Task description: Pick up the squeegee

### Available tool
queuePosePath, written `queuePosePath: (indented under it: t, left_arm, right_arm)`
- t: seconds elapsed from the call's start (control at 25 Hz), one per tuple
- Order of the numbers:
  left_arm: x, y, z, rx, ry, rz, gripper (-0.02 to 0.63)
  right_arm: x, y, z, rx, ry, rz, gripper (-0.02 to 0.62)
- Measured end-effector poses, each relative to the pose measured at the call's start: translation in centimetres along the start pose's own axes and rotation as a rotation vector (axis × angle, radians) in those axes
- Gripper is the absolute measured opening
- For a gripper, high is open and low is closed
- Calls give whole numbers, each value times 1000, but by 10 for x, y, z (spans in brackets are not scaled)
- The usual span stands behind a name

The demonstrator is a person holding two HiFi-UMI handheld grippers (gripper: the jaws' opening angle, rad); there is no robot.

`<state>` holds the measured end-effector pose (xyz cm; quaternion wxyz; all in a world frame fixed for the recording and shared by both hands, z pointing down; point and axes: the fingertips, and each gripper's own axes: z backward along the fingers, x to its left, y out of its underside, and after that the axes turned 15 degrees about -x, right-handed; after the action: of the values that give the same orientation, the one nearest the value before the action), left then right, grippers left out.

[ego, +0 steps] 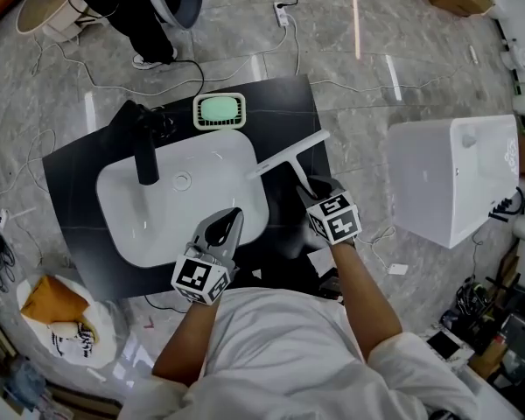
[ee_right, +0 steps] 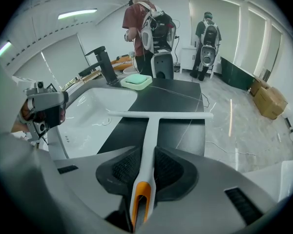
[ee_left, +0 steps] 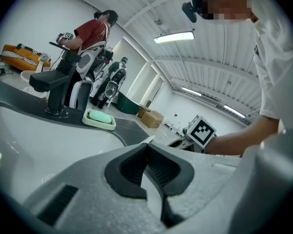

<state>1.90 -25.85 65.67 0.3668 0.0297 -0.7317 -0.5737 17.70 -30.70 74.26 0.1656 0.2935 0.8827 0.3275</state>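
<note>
Containers first. Soap dish [ego: 219, 110], upper middle of the head view: rounded rectangle, pale slatted rim, holding one mint-green soap bar [ego: 219, 108], smooth and oval. It sits on the desk [ego: 284, 103], a dark matte slab with fine pale veins. Basin [ego: 149, 230] sunk into the desk, left of centre: glossy white, rounded corners, round drain [ego: 182, 180]; nothing else in it that I can see. Black angular tap [ego: 145, 151] stands at its upper left rim.

Squeegee [ego: 290, 154]: white, T-shaped, smooth plastic. Its long straight blade lies across the desk just right of the basin, its left end reaching the rim. The handle runs down-frame to my right gripper [ego: 311, 189]. In the right gripper view, the squeegee [ee_right: 151, 126] has an orange slotted insert at the handle end.

Right gripper [ee_right: 146, 152]: ribbed dark fingers [ee_right: 124, 168] pressed on the handle from both sides.

Left gripper [ego: 233, 219], over the lower right of the basin: fingers together at the tips, nothing between them; left gripper view confirms [ee_left: 147, 147].

Floor [ego: 376, 24]: grey marbled tile, glossy, cables trailing. White boxy fixture [ego: 455, 178] at right.
</note>
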Motion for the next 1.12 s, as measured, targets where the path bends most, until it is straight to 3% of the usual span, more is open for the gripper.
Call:
queuePosePath:
  t: [0.8,1.12]
  left_arm:
    - [3,-15,29,-34,-27,-36,15]
    - [3,-39,43,-67,-26,-87,15]
  right_arm:
    - [9,-32,22,-130,22,24,84]
    - [27,-71,46,-258,-7,4,84]
